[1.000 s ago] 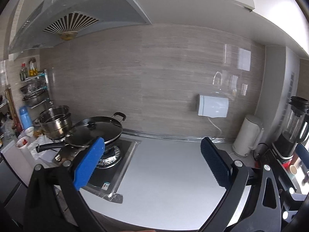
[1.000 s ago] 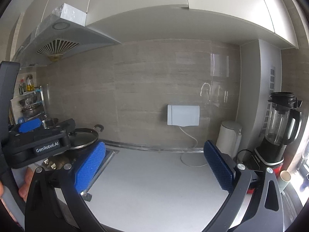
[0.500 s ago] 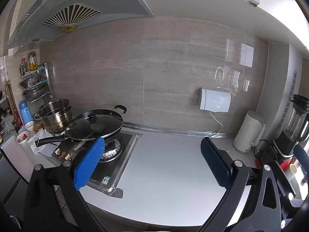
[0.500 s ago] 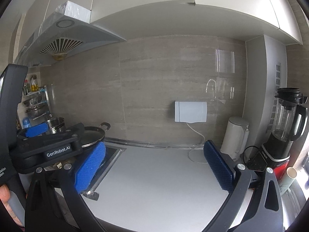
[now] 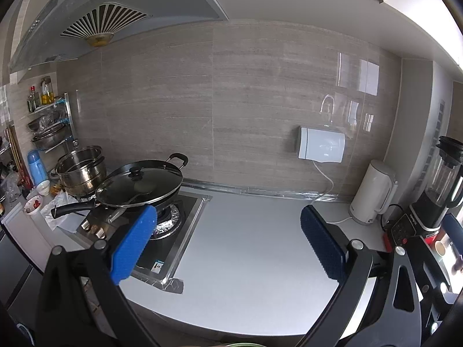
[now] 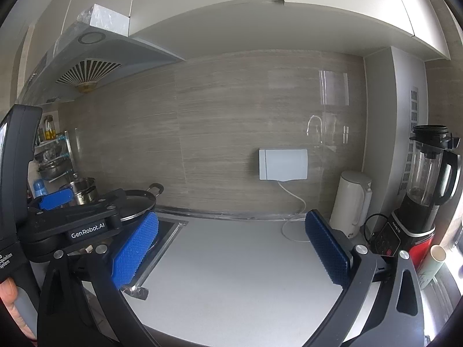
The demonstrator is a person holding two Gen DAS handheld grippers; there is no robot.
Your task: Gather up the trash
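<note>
No trash item shows clearly on the grey countertop. Crumpled white paper lies left of the stove beside small bowls. My left gripper is open and empty above the counter, blue pads wide apart. My right gripper is open and empty too, above the same countertop. The left gripper's body shows at the left of the right wrist view, held by a hand.
A lidded black pan sits on the gas stove, a steel pot behind it. A white kettle, blender and red cup stand at the right. A range hood hangs overhead. A paper cup stands far right.
Both grippers have tilted down and drawn back slightly, so more countertop and its front edge show. Both stay open and empty.
</note>
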